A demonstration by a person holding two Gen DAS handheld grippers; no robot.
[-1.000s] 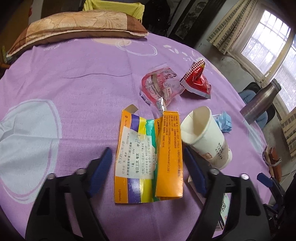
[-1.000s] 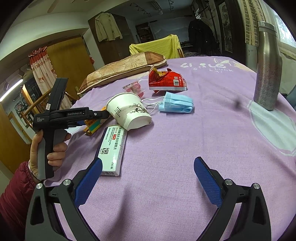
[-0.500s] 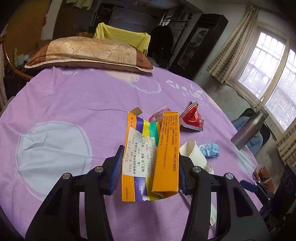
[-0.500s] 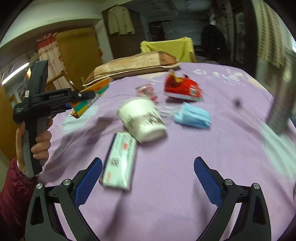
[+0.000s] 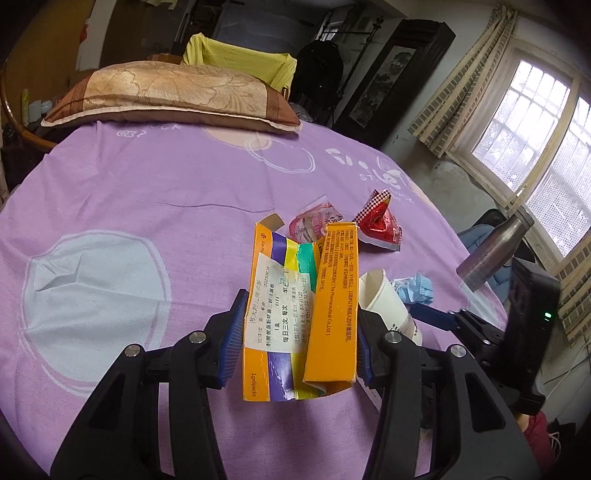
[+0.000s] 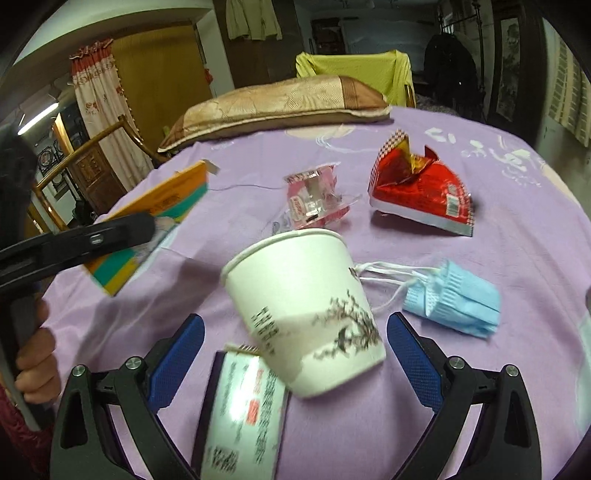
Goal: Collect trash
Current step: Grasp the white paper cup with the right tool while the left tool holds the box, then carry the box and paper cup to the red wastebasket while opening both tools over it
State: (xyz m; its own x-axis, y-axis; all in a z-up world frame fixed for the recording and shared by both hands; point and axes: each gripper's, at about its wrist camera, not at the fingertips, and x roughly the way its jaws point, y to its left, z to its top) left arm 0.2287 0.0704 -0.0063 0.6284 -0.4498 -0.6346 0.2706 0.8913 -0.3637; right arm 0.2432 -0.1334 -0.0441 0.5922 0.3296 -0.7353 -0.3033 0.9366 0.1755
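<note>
Left tool (image 5: 295,339) has clamped onto the flattened orange box (image 5: 301,314) and lifted it clear of the purple surface (image 5: 147,192), while the right tool (image 6: 295,350), jaws wide and empty, slid up to straddle the tipped paper cup (image 6: 306,306), likely next.

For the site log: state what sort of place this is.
Most likely a lived-in home room, perhaps a bedroom: a purple bedsheet with a pillow at its far end, a curtained window, and a jacket hanging by a wooden door.
</note>
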